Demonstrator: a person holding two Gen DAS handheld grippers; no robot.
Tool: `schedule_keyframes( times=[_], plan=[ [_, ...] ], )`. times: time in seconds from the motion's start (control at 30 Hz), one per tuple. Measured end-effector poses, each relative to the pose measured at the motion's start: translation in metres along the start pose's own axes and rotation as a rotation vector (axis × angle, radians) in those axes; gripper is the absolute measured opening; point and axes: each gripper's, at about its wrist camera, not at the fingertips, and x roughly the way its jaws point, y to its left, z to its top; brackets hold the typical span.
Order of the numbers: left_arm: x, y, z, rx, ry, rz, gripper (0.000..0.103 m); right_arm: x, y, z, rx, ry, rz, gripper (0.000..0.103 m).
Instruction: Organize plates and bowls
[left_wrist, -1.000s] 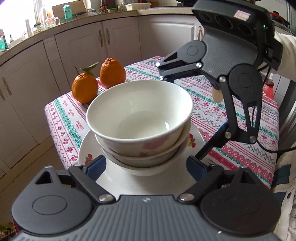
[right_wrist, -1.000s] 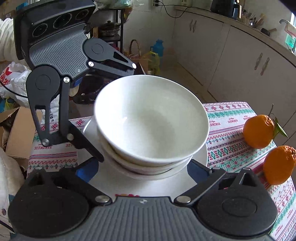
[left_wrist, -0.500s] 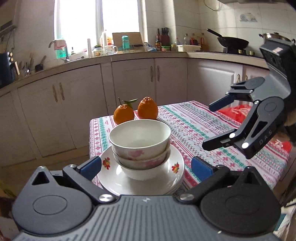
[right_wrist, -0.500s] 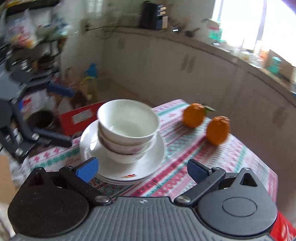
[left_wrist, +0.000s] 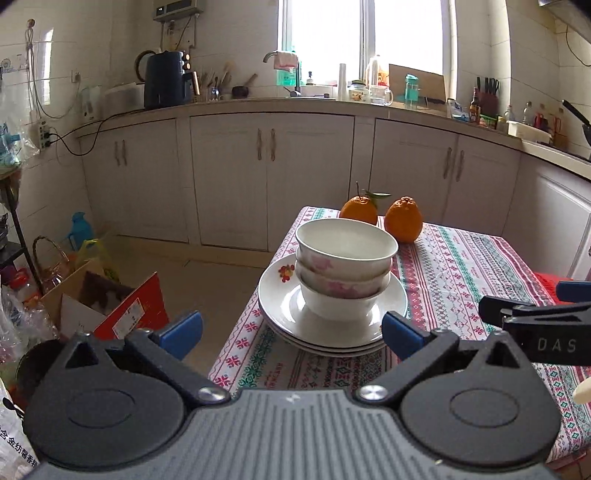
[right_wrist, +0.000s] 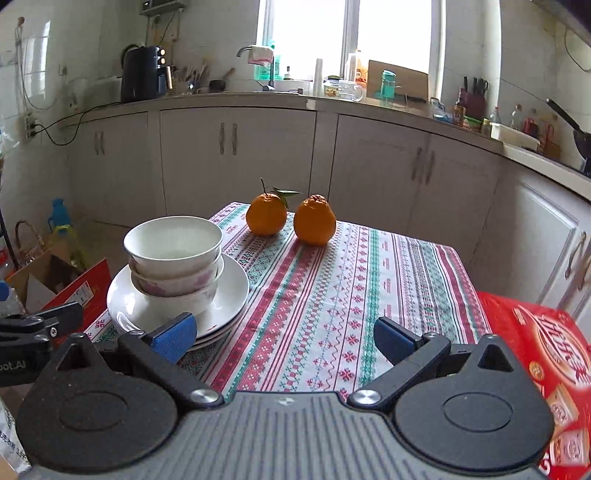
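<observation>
Left wrist view: your left tool (left_wrist: 291, 330) stands released, its blue pads spread wide with nothing between them, held back from the near edge of the worktop (left_wrist: 461, 266). Straight ahead of it sits the stack of bowls (left_wrist: 345, 267), three nested one in another, the top one plain white inside and the lower ones marked with pink flowers. The bowls rest upright in the middle of the stack of plates (left_wrist: 332, 314), which lies on the patterned cloth close to the worktop's left corner. Behind the stack, near the far edge, you have two oranges (left_wrist: 402, 219) side by side, the left one with a stem and leaf. At the right border of this view your right tool (left_wrist: 535, 314) shows from the side, off to the right of the plates and not touching them.

In the right wrist view that right tool (right_wrist: 284, 338) is also released, jaws wide apart and empty, over bare cloth. The bowls (right_wrist: 173, 258) and plates (right_wrist: 177, 302) sit to its left, with the left blue pad overlapping the plate rim in the picture; whether it touches you cannot tell. A red box (right_wrist: 546, 354) lies at the worktop's right edge, and a cardboard box (left_wrist: 103, 299) stands on the floor to the left.
</observation>
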Motion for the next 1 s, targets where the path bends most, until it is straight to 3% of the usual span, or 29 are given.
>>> schedule_keyframes(
  times=[0.17,1.0],
  plan=[
    [-0.006,-0.007,-0.004,0.031,-0.009,0.038,0.102,-0.003,0.010,-0.006,-0.027,0.001,-0.032,0.103],
    [-0.008,-0.009,-0.004,0.008,0.008,0.038,0.102,-0.006,0.014,-0.006,-0.031,-0.005,-0.057,0.103]
  ],
)
